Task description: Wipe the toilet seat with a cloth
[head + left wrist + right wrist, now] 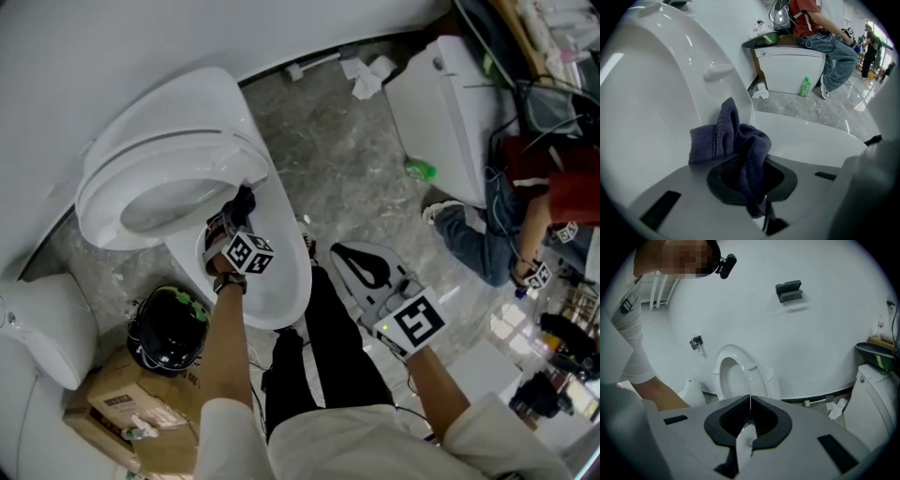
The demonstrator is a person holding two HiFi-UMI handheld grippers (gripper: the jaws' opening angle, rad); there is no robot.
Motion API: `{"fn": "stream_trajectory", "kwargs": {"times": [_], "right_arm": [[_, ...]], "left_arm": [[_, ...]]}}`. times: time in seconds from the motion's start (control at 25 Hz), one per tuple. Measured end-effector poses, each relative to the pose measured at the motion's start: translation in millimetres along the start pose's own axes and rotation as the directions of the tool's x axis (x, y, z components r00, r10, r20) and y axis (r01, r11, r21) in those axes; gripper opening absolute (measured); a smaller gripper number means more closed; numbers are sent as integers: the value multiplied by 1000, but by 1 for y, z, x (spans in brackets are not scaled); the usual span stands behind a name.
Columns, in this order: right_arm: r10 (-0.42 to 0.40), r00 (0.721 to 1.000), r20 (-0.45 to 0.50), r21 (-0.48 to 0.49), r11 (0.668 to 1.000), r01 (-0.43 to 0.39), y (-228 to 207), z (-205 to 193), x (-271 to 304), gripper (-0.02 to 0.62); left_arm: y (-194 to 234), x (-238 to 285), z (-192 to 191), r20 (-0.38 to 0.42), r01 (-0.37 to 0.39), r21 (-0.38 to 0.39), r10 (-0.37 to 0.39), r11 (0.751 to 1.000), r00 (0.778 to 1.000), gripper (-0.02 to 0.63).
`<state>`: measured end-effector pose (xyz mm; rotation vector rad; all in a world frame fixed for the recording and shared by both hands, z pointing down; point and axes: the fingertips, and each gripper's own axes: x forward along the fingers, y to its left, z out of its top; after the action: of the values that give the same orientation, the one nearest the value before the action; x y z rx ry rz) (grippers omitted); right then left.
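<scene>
left gripper point(749, 174): jaws shut tight on the cloth point(738, 139), which is bunched between the pads with loose folds sticking out ahead
cloth: dark blue, pressed against the underside of the raised toilet seat point(656, 93), low down, just beside the bowl rim point(811, 136)
toilet seat: white, tipped up
right gripper point(750, 401): jaws closed together, nothing in them; held over the person's dark trousers point(328, 347), apart from the toilet
floor: green bottle point(805, 87) near a white unit point(792, 68); black helmet point(169, 330) beside the bowl
background: seated person in jeans point(834, 56)
</scene>
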<state>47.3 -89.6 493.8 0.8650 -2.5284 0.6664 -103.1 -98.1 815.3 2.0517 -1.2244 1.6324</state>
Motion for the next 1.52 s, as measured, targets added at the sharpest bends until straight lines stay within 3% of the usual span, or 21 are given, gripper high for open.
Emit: {"fn": "stream_trajectory", "kwargs": {"times": [0.36, 0.72, 0.96, 1.52], "right_arm": [[28, 1000, -8, -32, 999, -28, 15, -1, 1, 29], [68, 998, -8, -49, 996, -68, 33, -2, 5, 29], [88, 996, -8, -59, 994, -88, 47, -1, 7, 29], [120, 993, 5, -88, 989, -119, 80, 12, 11, 29]], "left_arm": [[15, -14, -31, -49, -79, -74, 76, 994, 996, 32], [44, -35, -83, -121, -153, -172, 133, 973, 984, 31], [67, -52, -100, -159, -209, -173, 182, 963, 970, 32], [112, -102, -125, -148, -318, -209, 292, 924, 945, 32]]}}
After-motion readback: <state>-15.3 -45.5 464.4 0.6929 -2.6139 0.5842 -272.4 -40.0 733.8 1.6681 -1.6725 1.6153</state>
